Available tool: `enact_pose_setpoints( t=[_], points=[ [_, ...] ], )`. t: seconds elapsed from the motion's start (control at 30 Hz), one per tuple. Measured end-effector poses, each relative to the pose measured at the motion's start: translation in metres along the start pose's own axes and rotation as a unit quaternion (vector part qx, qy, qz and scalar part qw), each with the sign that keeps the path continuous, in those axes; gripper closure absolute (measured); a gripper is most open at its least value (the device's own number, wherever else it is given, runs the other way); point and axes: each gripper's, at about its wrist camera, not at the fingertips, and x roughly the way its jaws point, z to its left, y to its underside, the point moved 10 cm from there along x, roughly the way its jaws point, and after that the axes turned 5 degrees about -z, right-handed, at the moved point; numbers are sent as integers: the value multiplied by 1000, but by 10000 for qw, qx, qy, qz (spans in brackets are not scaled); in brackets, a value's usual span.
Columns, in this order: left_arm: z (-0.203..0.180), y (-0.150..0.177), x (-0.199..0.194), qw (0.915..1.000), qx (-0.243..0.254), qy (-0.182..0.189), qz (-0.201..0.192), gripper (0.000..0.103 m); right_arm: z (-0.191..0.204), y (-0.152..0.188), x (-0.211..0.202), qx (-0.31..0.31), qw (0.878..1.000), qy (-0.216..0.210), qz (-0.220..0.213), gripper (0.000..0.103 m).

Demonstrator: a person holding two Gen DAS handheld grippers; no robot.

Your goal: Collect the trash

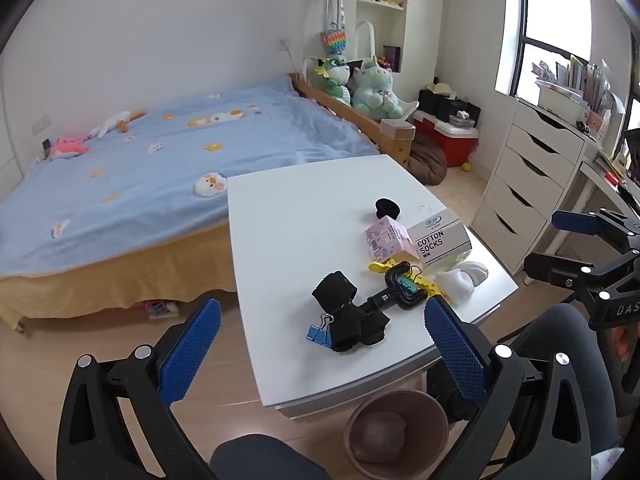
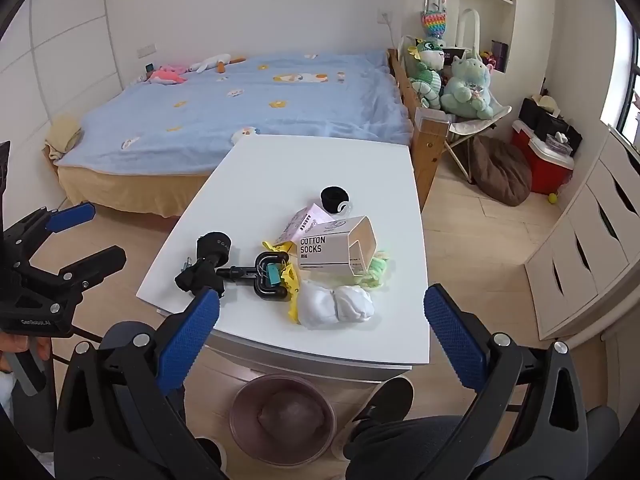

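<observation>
Trash: open white "COTTON SOCKS" cardboard box and pink printed carton, mid white counter; round mauve bin on floor below. Left gripper, right gripper: fingers spread wide, empty. Advice: pinch box across open end

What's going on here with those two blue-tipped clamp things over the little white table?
A seated person holds a clamp-like gripper in each hand, about to collect trash. The left gripper and right gripper both hang open and empty above the white table. Nothing has been picked up yet. On the table lie a cotton socks box, a pink box, black socks, white socks and clips. A round bin waits on the floor below.
</observation>
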Motion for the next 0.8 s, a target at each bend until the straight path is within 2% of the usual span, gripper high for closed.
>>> enact_pose_setpoints(
  t=[0.27,0.8],
  points=[
    [-3,6,-4,9998,-177,-45,-53,5,-10,9,-8,-36,9999,-125,32,3],
    [-19,2,-6,10000,-1,-8,-5,5,-22,7,-16,152,9995,-253,-133,3]
  ],
)
